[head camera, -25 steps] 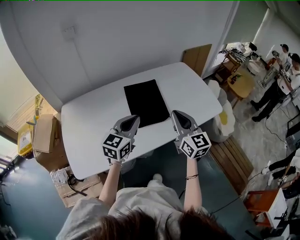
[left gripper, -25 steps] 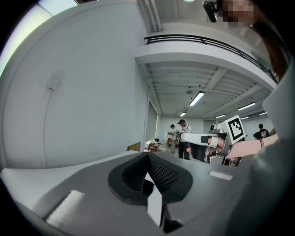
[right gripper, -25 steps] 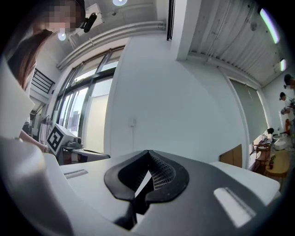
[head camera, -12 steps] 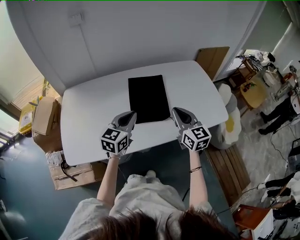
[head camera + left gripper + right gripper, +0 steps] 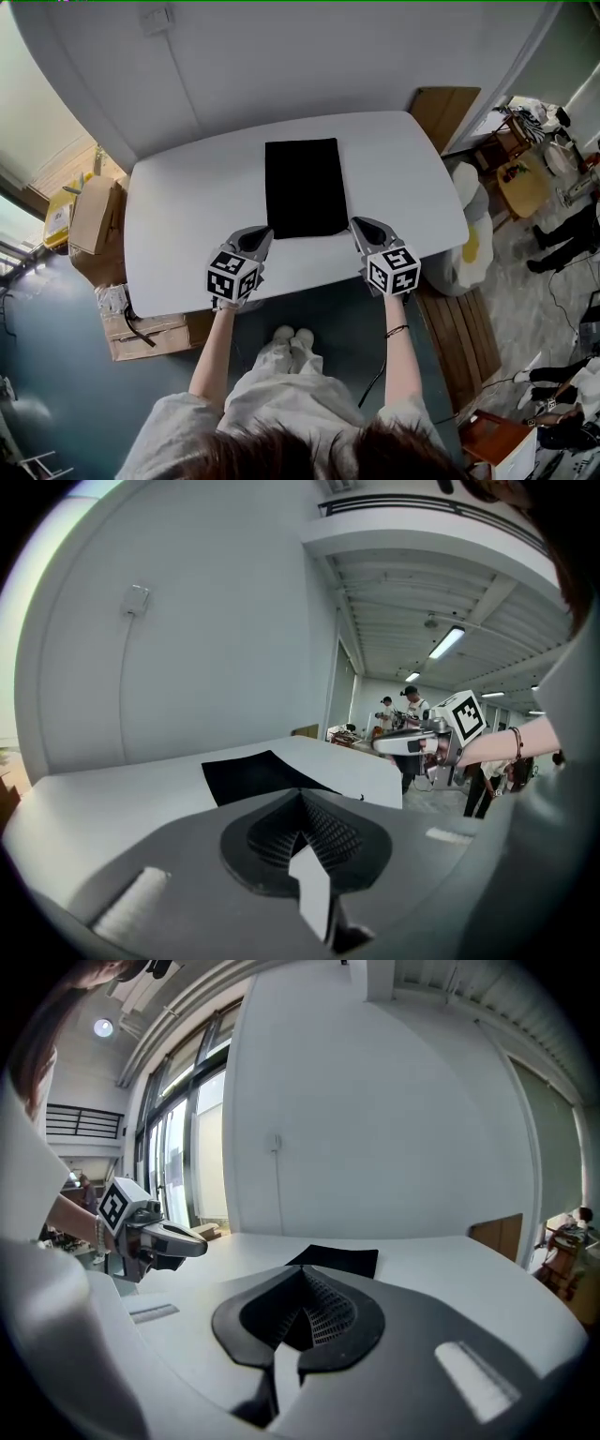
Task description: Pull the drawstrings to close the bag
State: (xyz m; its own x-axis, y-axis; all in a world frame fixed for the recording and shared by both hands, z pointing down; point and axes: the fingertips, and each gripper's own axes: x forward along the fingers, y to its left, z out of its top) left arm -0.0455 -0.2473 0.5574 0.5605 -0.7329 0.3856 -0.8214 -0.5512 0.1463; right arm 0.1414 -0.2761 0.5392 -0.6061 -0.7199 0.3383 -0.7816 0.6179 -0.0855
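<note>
Black bag (image 5: pixel 305 187) lies flat, long axis front-to-back.

white wall (image 5: pixel 300 66) | white table (image 5: pixel 187 225) | dark floor (image 5: pixel 56 375) | cardboard boxes (image 5: pixel 89 216) left of table

My head view is evenly bright. The white rounded worktop (image 5: pixel 187 216) is softly lit, and the flat black fabric bag (image 5: pixel 305 187) reads as a featureless dark patch. Fisheye bends every wall. Both gripper views go black at the corners. In the right one, daylight enters through tall windows (image 5: pixel 178 1138) at nine o'clock. In the left, a ceiling strip light (image 5: pixel 448 641) glows at two o'clock.
</note>
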